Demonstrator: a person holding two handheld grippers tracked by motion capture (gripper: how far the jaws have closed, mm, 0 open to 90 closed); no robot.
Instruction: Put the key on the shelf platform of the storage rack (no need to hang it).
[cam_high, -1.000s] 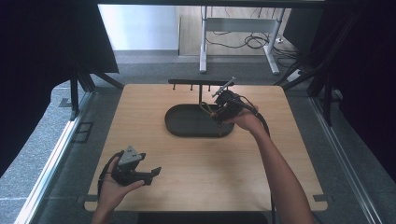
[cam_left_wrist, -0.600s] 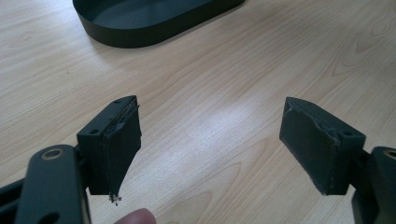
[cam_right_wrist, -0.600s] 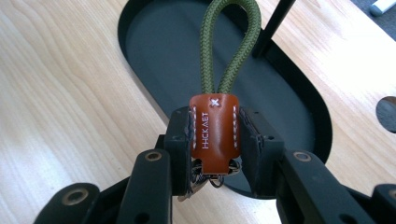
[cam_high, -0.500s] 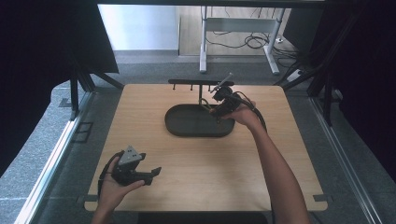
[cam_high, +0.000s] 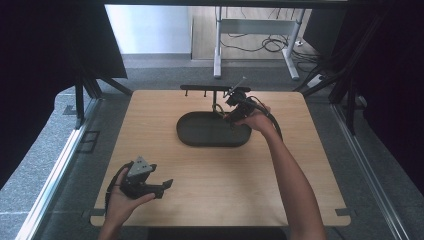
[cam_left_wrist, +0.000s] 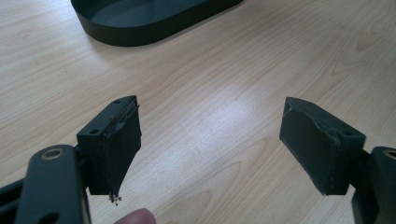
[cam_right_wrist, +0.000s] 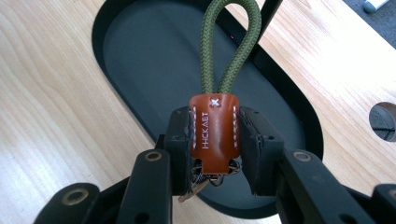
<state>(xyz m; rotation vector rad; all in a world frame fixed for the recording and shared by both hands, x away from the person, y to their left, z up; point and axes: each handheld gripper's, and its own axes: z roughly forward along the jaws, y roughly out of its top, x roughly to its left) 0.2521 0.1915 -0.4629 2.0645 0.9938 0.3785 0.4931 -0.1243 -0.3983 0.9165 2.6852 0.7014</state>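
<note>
My right gripper (cam_right_wrist: 214, 142) is shut on the brown leather tab (cam_right_wrist: 212, 119) of a key fob. The fob's olive cord loop (cam_right_wrist: 232, 42) stands up past the jaws, over the black oval tray (cam_right_wrist: 140, 56). In the high view that gripper (cam_high: 226, 111) hovers at the tray's (cam_high: 200, 137) far right end, just in front of a black hook rack (cam_high: 205, 88). The cord loop (cam_high: 218, 107) is a small shape near the rack's post. My left gripper (cam_high: 164, 188) rests at the table's near left. Its jaws (cam_left_wrist: 210, 140) stand wide open over bare wood, with nothing between them.
The wooden table (cam_high: 280, 180) has a round hole (cam_right_wrist: 385, 121) in it beside the tray. The tray's near wall (cam_left_wrist: 140, 35) lies ahead of the left gripper. Beyond the table stand a desk frame (cam_high: 255, 30) and floor cables; dark curtains hang on both sides.
The right gripper, with the key fob in it, has moved slightly away from the person, toward the hook rack. The left gripper has stayed put.
</note>
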